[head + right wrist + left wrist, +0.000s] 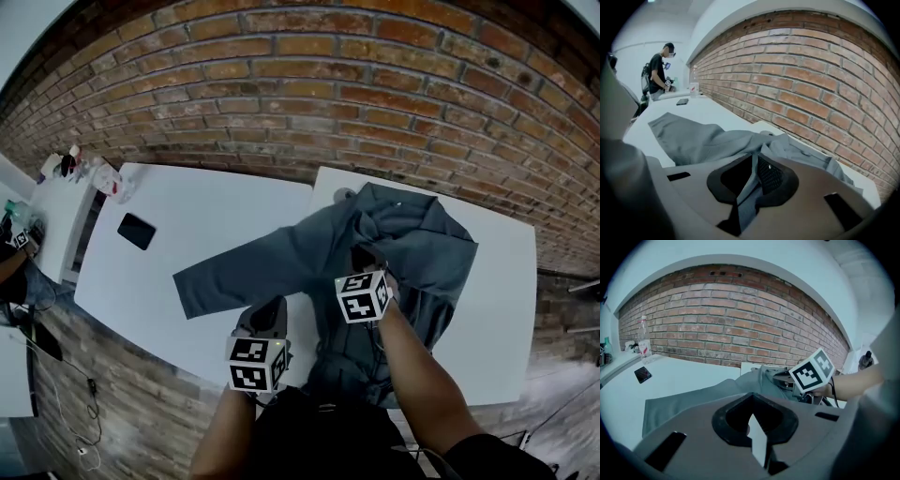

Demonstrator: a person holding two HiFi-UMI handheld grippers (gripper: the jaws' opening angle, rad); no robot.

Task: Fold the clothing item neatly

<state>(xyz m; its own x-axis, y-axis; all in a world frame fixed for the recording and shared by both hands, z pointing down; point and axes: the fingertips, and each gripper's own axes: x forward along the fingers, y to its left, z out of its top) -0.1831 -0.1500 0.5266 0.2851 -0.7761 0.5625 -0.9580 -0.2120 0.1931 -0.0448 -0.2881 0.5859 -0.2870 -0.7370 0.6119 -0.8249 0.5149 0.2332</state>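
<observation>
Your head view is bright and evenly lit from above. The white table (206, 234) comes close to washing out, and only soft shadows sit in the folds of the grey jacket (412, 244). All three views bend strongly, so the brick wall (309, 84) arches and black corners ring each picture. Your two gripper views have a cool bluish cast. In both, the near foreground is dim and soft while the bricks beyond stay sharp. The person (656, 77) far off in your right gripper view looks small and slightly hazy.
</observation>
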